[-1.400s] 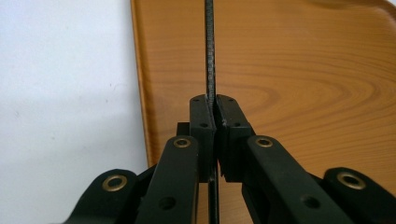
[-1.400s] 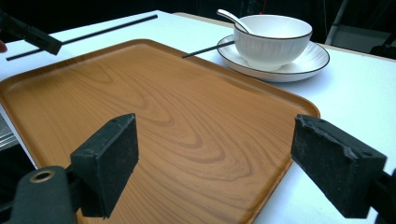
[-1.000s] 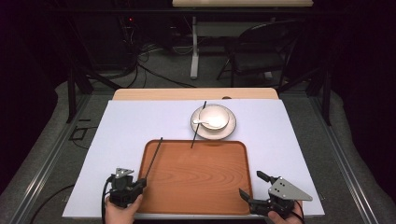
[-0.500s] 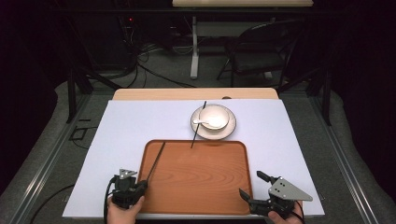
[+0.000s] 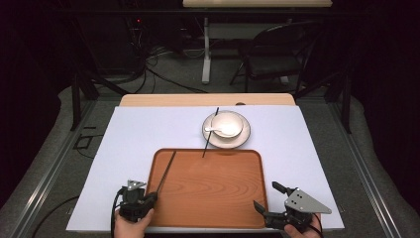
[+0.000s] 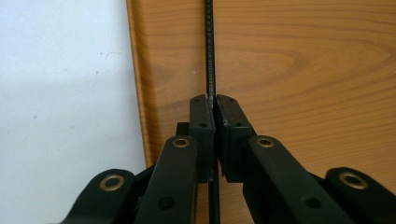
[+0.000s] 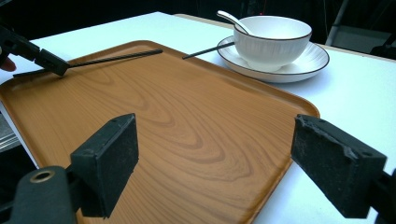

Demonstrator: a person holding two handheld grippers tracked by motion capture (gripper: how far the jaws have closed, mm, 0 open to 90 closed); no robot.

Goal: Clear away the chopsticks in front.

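My left gripper (image 5: 151, 197) is shut on the near end of a black chopstick (image 5: 166, 172), which runs forward along the left edge of the wooden tray (image 5: 213, 188). In the left gripper view the jaws (image 6: 214, 105) pinch the chopstick (image 6: 210, 46) over the tray's rim (image 6: 140, 93). A second chopstick (image 5: 210, 133) leans from the white plate (image 5: 213, 141) down to the tray's far edge. A white bowl (image 5: 230, 124) with a spoon (image 5: 215, 130) sits on that plate. My right gripper (image 5: 267, 196) stands open at the tray's front right corner, its jaws (image 7: 224, 158) holding nothing.
A white sheet (image 5: 133, 134) covers the table, with a strip of bare wood (image 5: 198, 100) at the far edge. Beyond the table are a dark chair (image 5: 277, 54) and floor cables (image 5: 163, 74). The right gripper view shows the bowl (image 7: 272, 42), plate (image 7: 308, 63) and left gripper (image 7: 46, 59).
My left gripper has drawn back slightly toward the table's front with the chopstick, whose far tip has swung a little right over the tray. The right gripper has not moved.
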